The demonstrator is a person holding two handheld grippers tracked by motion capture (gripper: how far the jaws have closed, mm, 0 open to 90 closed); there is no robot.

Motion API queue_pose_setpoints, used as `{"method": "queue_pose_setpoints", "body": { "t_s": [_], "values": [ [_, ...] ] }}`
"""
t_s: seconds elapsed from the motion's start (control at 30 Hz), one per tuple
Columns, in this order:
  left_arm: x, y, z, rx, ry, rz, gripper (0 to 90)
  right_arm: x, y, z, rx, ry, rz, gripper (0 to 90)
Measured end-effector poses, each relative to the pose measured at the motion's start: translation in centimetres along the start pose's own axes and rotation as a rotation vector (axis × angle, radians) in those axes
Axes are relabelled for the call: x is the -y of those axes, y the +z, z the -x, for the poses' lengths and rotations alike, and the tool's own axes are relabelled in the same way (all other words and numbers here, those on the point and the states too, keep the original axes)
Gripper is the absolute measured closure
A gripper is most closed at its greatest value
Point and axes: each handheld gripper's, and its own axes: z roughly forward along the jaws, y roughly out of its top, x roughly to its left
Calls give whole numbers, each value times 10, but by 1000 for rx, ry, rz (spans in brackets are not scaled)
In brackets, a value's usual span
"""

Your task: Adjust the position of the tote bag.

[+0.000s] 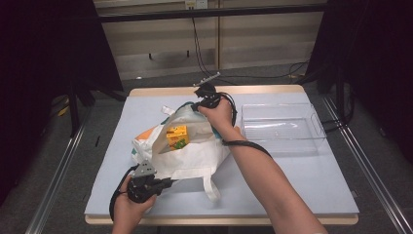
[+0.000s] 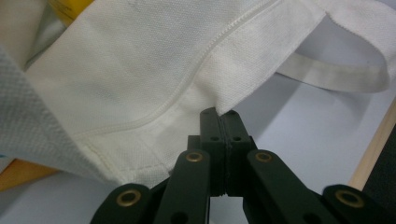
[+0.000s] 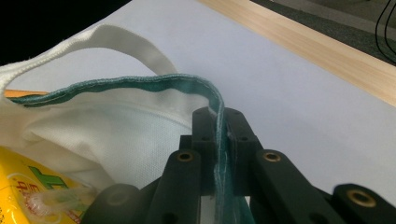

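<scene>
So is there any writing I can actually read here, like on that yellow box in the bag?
Yellow carton: a large green "T" shape, the rest cut off; small red characters beneath, too blurred to read.
The same carton in the high view, inside the white bag: print too small to read.
Clear tray: no text.
Both claws, right and left: no markings.
</scene>
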Motion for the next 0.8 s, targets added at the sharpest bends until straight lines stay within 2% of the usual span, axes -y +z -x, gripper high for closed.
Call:
{"method": "queue_pose_setpoints", "body": {
  "t_s": [0.8],
  "values": [
    [1,1,0,1,-3,-8,900,15,16,5,10,33,-25,840]
  ]
}}
